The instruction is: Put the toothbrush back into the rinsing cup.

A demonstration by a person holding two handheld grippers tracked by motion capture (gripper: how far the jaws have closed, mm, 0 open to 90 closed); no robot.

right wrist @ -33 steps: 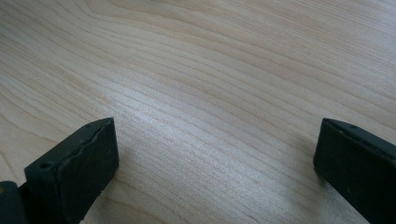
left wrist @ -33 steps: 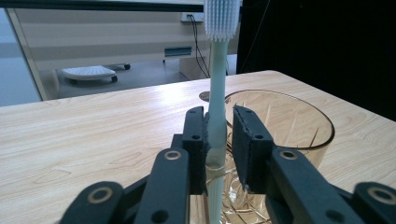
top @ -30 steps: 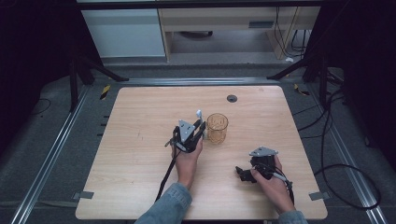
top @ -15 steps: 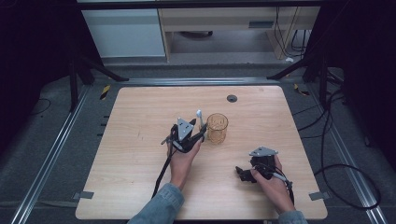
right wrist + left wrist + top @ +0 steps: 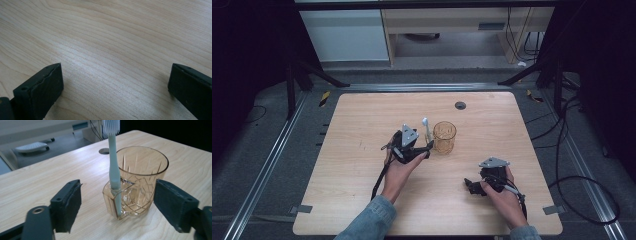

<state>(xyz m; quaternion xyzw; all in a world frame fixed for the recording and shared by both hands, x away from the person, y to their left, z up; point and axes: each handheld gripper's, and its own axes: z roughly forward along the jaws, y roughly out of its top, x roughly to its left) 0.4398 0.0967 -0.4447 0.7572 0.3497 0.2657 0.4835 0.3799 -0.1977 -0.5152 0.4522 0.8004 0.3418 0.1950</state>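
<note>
Wooden counter (image 5: 362,150): left tongs (image 5: 117,205) level, jaws just opened around pale-green toothbrush (image 5: 113,167) upright in amber glass cup (image 5: 140,182); right tongs (image 5: 115,87) open, resting.

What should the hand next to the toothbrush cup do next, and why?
Probably draw the left gripper straight back from the cup. The toothbrush already stands upright in the cup's side slot, and the jaws have just been opening: the fingers now stand apart on either side, touching neither. Pulling straight back seems least likely to knock it.
</note>
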